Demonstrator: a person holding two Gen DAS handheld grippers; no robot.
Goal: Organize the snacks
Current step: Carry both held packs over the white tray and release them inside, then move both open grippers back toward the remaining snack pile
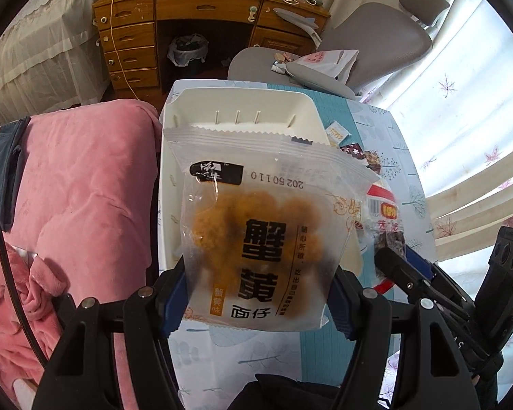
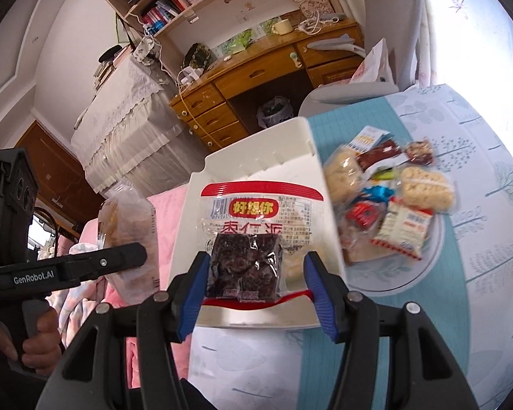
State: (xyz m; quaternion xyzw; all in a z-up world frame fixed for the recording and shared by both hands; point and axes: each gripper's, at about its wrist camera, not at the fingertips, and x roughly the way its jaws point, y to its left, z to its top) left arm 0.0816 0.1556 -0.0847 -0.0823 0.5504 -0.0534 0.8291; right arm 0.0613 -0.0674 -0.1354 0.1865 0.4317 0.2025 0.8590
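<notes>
Both wrist cams are sitting close over the table, facing the wooden desk (image 1: 208, 7). They're both catching the white bin (image 1: 242, 109), the right one from further right.

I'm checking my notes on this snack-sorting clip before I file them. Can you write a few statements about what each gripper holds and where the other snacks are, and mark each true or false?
1. The left gripper holds a packet of orange-brown balls. True.
2. The right gripper is empty. False: it is shut on a red-trimmed packet with a dark block inside.
3. Both packets are held over the white bin. True.
4. The remaining snacks lie heaped on a plate. True.
5. The plate sits left of the white bin. False: it sits to its right.
</notes>
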